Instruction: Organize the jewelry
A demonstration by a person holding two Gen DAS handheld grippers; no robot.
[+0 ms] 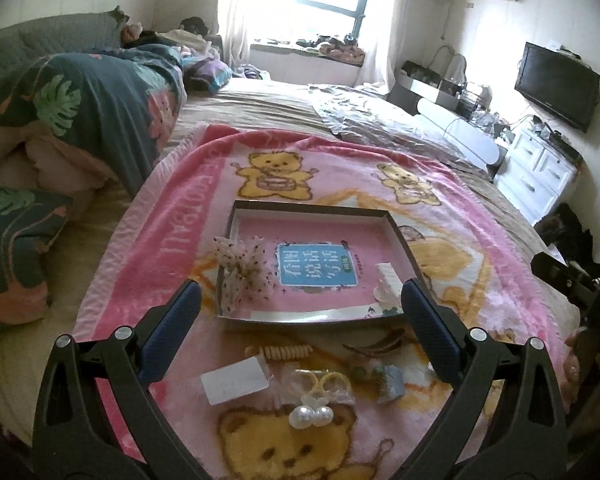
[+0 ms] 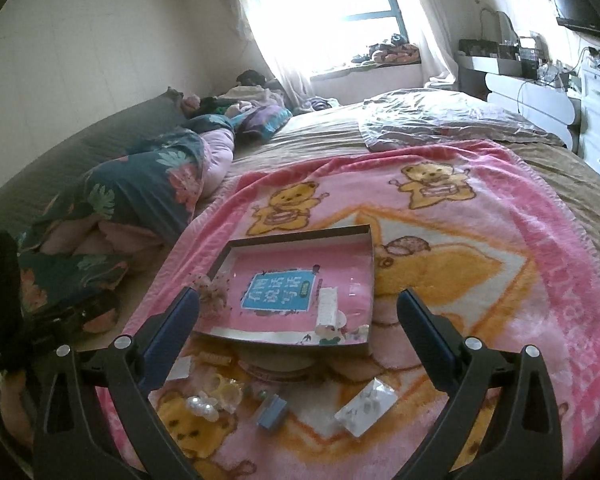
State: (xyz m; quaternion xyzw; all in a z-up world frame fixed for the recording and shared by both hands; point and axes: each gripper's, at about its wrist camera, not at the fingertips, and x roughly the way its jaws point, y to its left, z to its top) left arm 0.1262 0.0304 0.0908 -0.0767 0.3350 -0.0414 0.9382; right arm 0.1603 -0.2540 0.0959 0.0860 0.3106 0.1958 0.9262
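Observation:
A shallow box (image 1: pixel 316 210) with a pink bottom lies on the pink bear blanket (image 1: pixel 180 216). In it are a speckled mesh bow (image 1: pixel 242 266) at the left and a white hair clip (image 1: pixel 387 282) at the right. In front of the box lie a beige spiral tie (image 1: pixel 286 351), a white card (image 1: pixel 235 380), yellow rings in a clear bag (image 1: pixel 324 384), a pearl piece (image 1: pixel 310 415) and a blue clip (image 1: pixel 391 384). My left gripper (image 1: pixel 300 300) is open and empty above them. My right gripper (image 2: pixel 298 314) is open and empty over the box (image 2: pixel 374 264), with a clear packet (image 2: pixel 366 406) and the blue clip (image 2: pixel 272 411) below it.
The blanket lies on a wide bed with a floral quilt (image 1: pixel 92 92) piled at the left and a pale pillow (image 1: pixel 364 116) behind. A white dresser (image 1: pixel 540 168) and a television (image 1: pixel 556 84) stand at the right. The other gripper shows at the right edge (image 1: pixel 580 284).

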